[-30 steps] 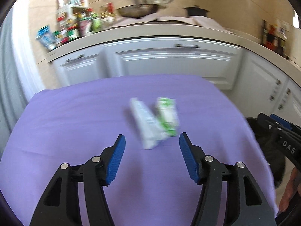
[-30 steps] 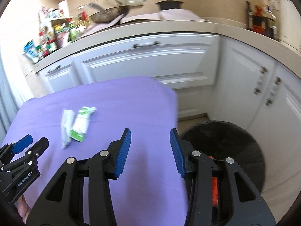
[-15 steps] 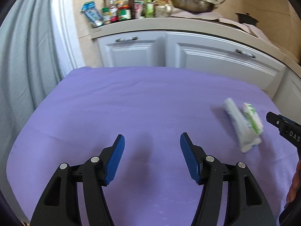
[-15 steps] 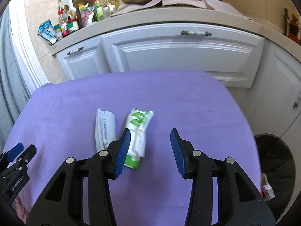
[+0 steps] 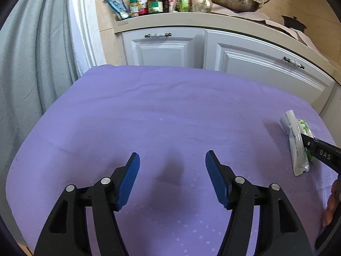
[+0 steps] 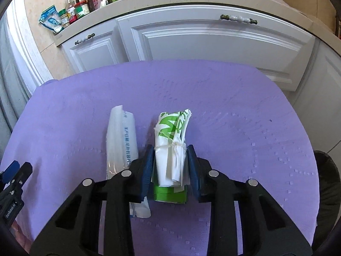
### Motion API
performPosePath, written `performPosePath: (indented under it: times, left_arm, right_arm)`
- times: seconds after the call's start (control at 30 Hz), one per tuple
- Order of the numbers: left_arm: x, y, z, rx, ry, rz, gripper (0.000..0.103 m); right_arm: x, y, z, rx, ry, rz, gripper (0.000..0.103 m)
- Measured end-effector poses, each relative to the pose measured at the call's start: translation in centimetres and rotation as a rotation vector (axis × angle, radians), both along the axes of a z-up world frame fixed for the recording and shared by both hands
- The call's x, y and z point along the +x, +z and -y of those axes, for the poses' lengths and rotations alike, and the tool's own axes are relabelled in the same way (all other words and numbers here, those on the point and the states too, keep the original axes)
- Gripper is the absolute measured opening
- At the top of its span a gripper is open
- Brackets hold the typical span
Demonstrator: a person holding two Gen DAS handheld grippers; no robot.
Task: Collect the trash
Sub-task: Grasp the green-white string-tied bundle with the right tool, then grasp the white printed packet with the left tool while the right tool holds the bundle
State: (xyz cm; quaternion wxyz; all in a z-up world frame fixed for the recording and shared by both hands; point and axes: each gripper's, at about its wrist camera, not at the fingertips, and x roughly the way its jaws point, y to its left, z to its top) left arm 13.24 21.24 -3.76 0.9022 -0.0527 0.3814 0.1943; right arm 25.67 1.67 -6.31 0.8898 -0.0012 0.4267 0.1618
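Note:
Two pieces of trash lie side by side on the purple cloth. A green-and-white wrapper bundle (image 6: 172, 147) lies between the blue pads of my right gripper (image 6: 170, 162), whose jaws have closed in against its sides. A clear white plastic packet (image 6: 121, 145) lies just left of it, touching the left finger. In the left wrist view both pieces sit at the far right, the packet (image 5: 295, 147) and the wrapper (image 5: 305, 128), with the right gripper's finger over them. My left gripper (image 5: 172, 179) is open and empty above bare cloth.
The purple-covered table (image 6: 234, 111) ends in front of white kitchen cabinets (image 6: 213, 40). Jars and bottles (image 5: 162, 2) stand on the counter. A black trash bin (image 6: 328, 181) stands at the table's right edge. A grey curtain (image 5: 32, 64) hangs on the left.
My right gripper has moved forward over the green-and-white wrapper and narrowed its jaws onto it. My left gripper has swung left, away from the trash, staying open.

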Motion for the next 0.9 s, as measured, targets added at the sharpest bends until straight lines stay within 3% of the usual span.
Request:
performPosePath:
  times: [0.4,0.67,0.9]
  left_arm:
    - [2.2,-0.3,5.9,-0.053,-0.146,-0.007,0.065]
    - [4.0,-0.2,9.9,-0.06,-0.22,-0.008,0.065]
    - [5.6,-0.2,12.2,-0.058,-0.256,-0.006,0.068]
  right_arm:
    - [-2.2,1.2,5.0,-0.064,-0.097,0.083,0.03]
    - [-3.0,1.2,9.9,-0.061,-0.181,0.087,0.03]
    - [-3.2,1.2,11.7,-0.036,-0.197,0.088,0.03]
